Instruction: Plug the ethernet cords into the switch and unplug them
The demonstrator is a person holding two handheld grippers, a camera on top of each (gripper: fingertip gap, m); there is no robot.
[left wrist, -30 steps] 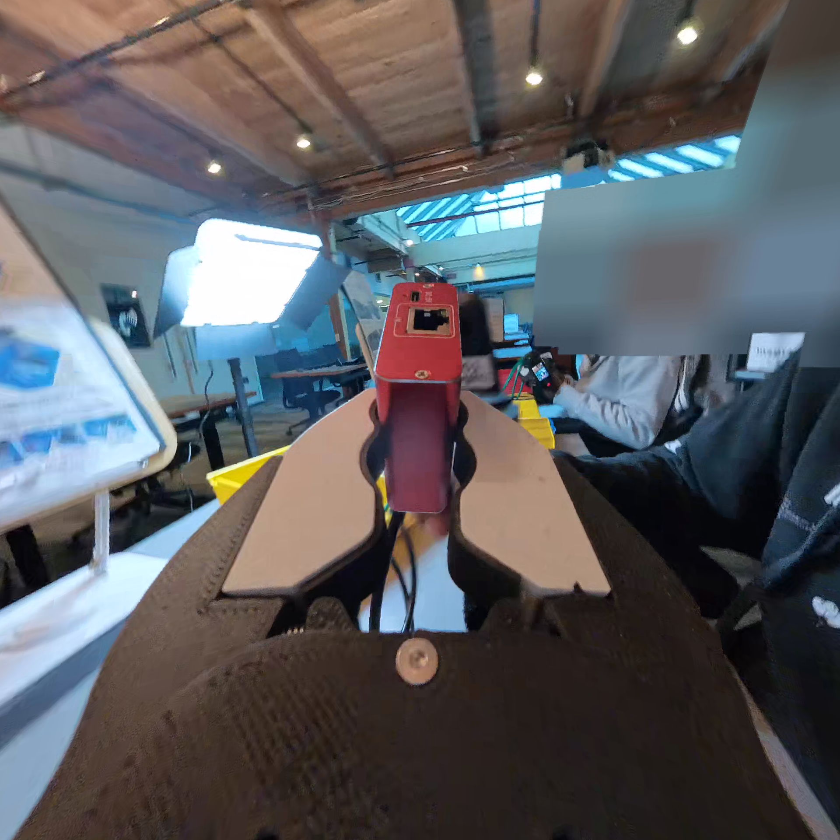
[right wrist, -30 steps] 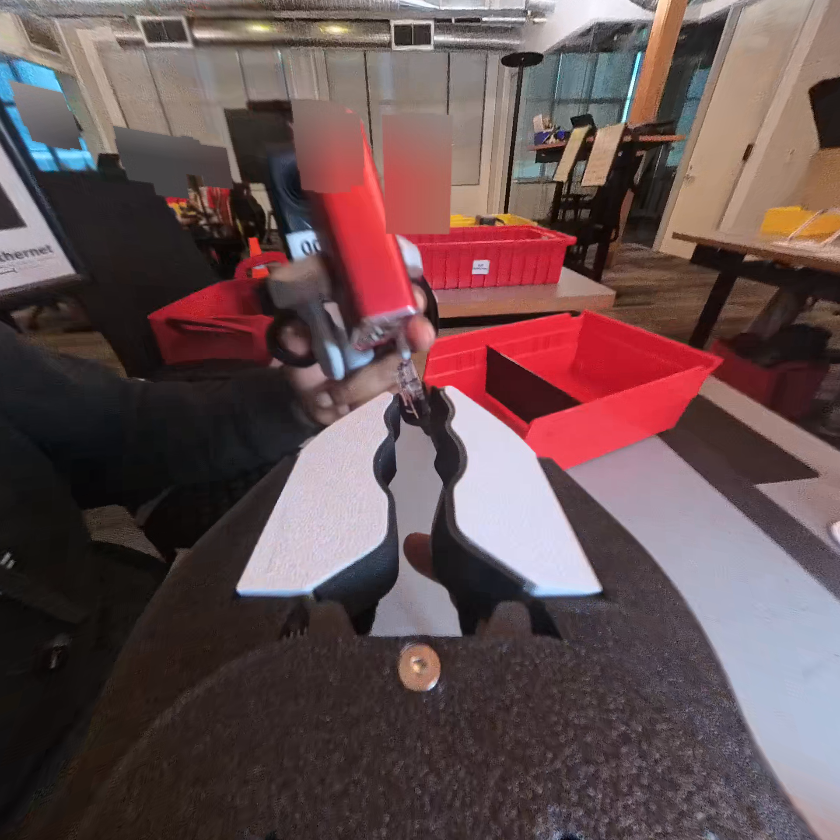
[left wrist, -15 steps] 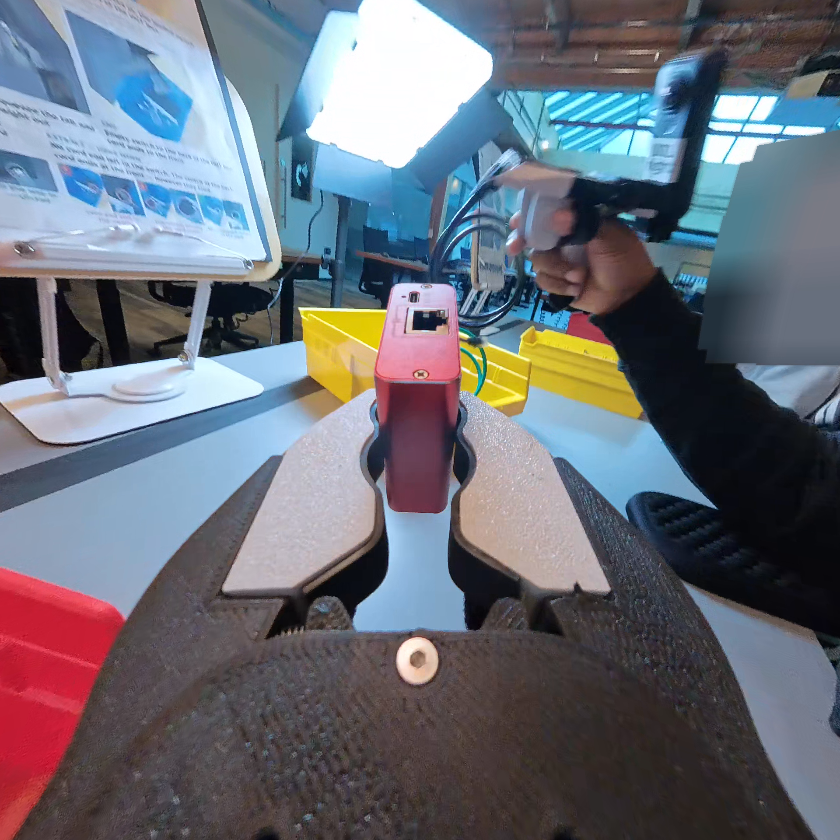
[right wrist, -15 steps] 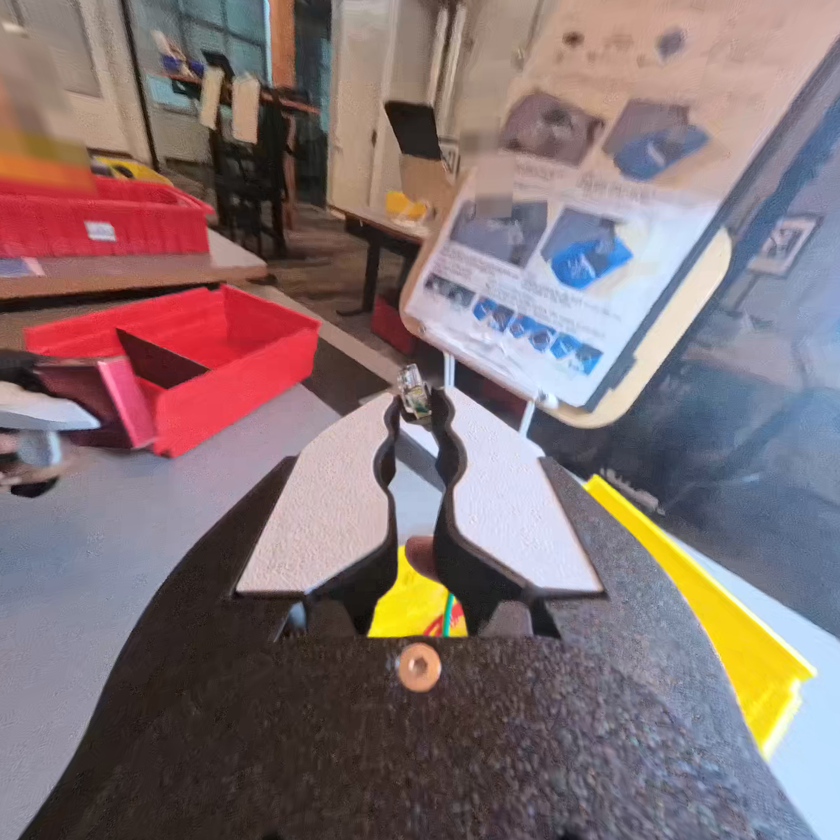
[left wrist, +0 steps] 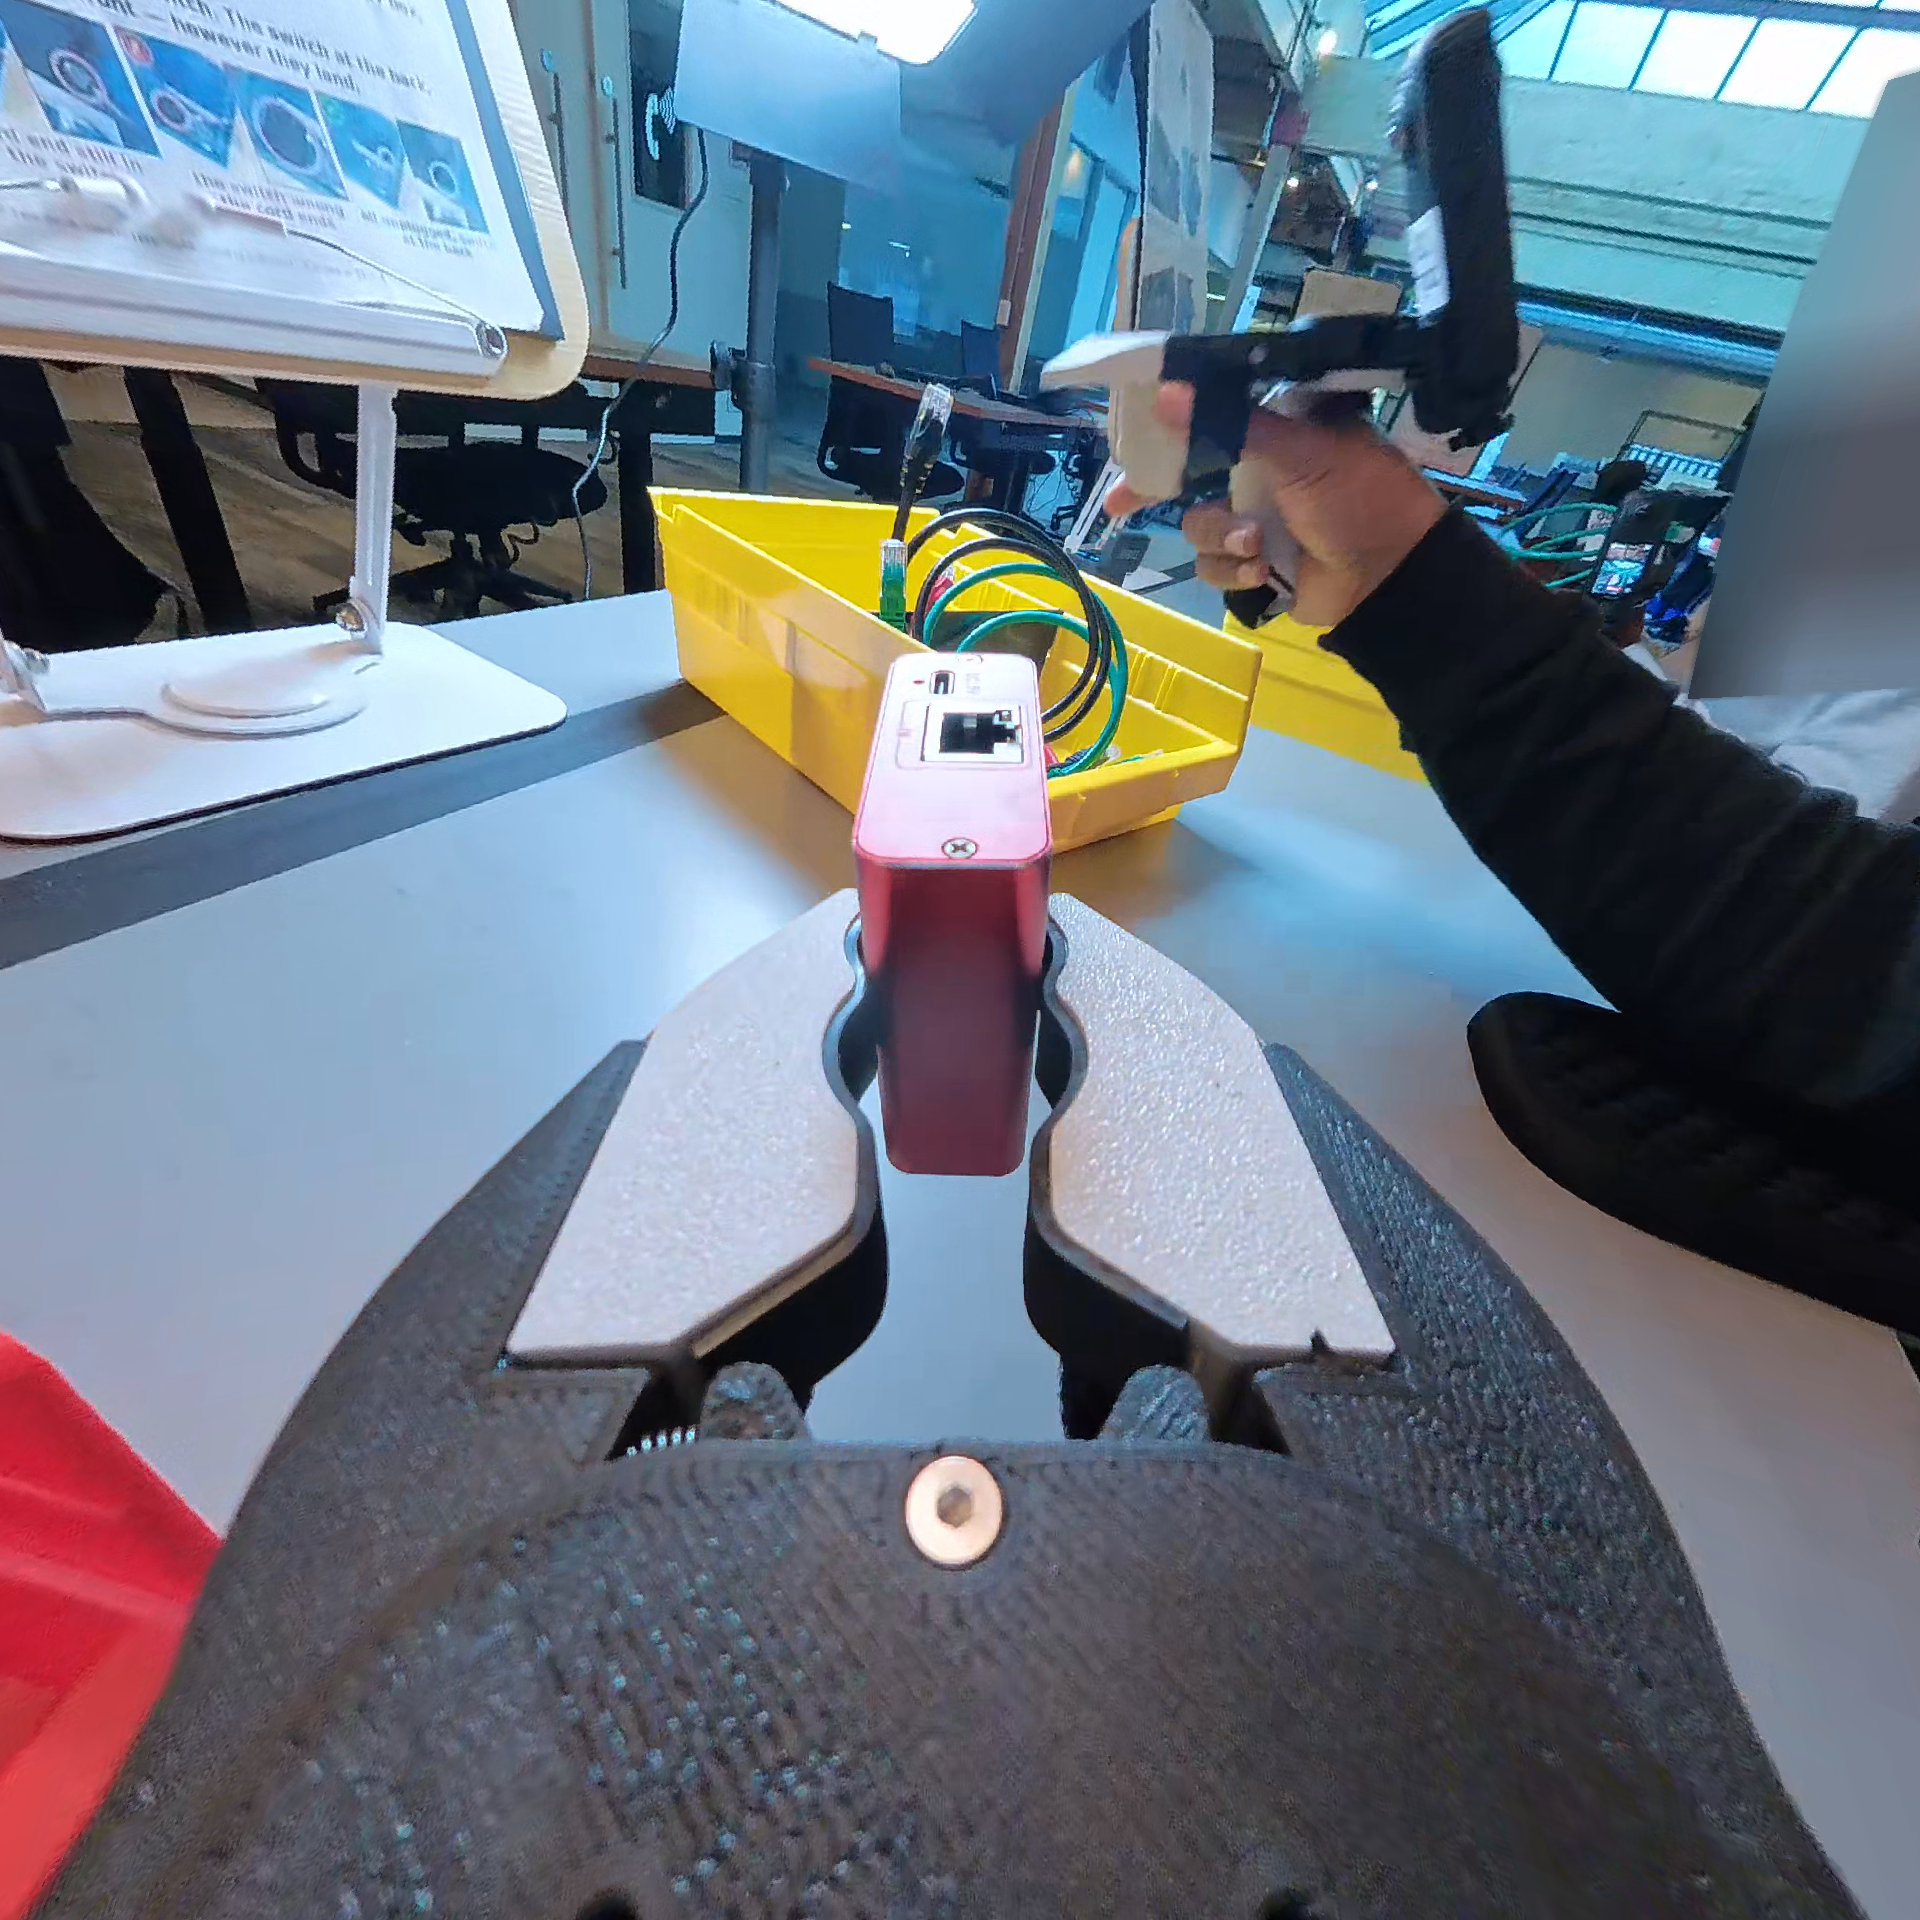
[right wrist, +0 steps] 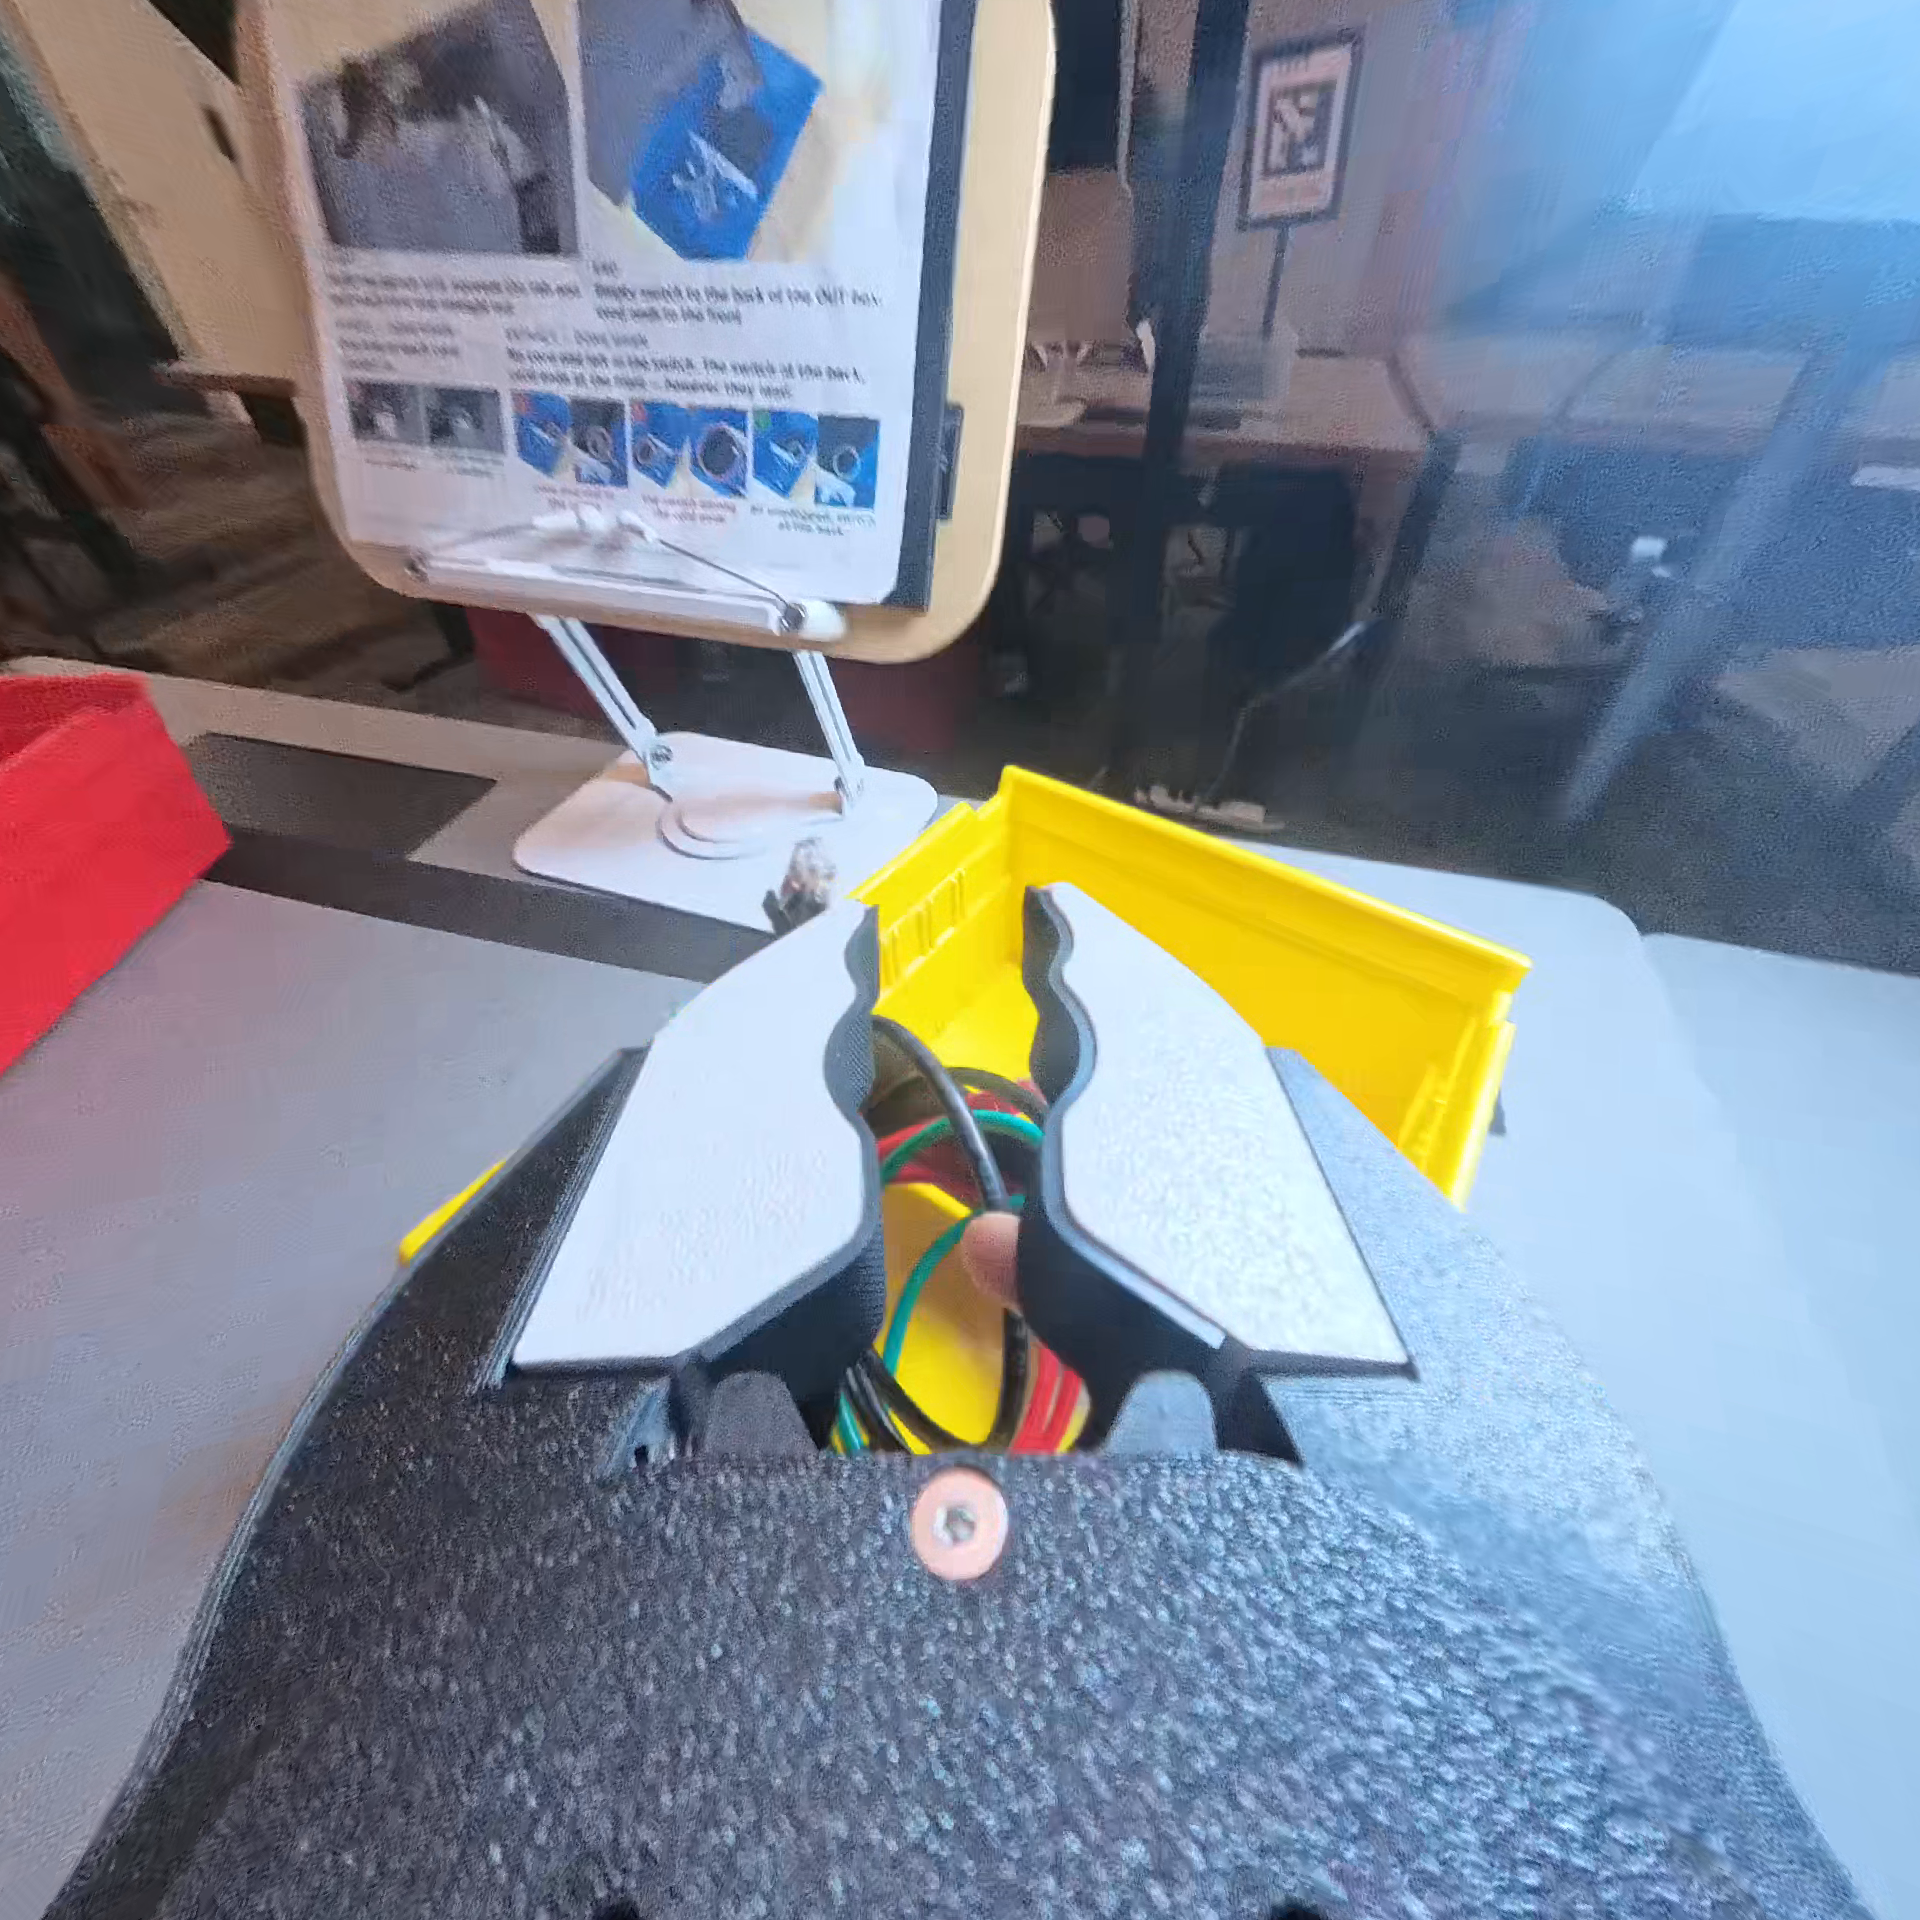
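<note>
Pinching the switch [left wrist: 951, 935] with its port empty, the left claw [left wrist: 951, 1039] waits while the right claw [right wrist: 951, 997], spread over the cords [right wrist: 966, 1153] in the bin [right wrist: 1247, 935] (apparently unplugged), holds nothing.

Red switch [left wrist: 951, 935] upright, port empty; black, green, red ethernet cords [left wrist: 1049, 613] coiled in yellow bin [left wrist: 769, 623]

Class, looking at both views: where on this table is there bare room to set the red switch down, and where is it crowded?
Bare grey table lies between the stand base, red bin and yellow bin. The yellow bin is crowded with coiled cords.
</note>
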